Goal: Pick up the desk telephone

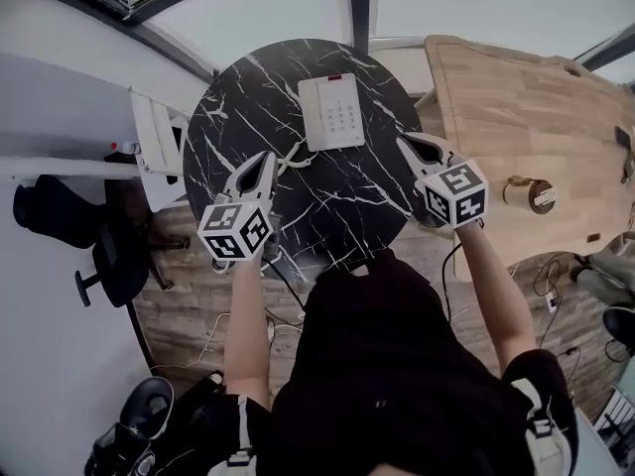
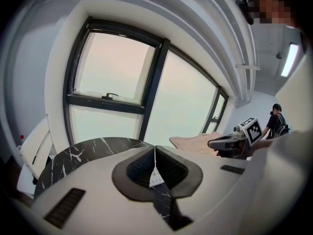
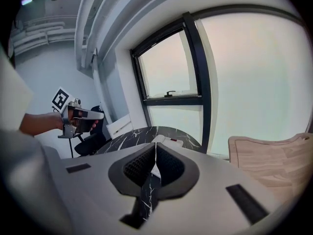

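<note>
Telephone (image 1: 332, 112) lies flat on the far half of the round black bench (image 1: 337, 206), long axis running away from the person. It sits ahead of and between the tools: left tool (image 1: 266, 157) by its near-left corner, right tool (image 1: 403, 140) off its right edge. Both about equally near, neither touching. Both tools pinched shut, holding nothing.

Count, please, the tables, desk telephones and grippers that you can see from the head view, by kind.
Tables: 2, the black marble table and the wooden table
Telephones: 1, the desk telephone
Grippers: 2, the left gripper and the right gripper
Total: 5
</note>
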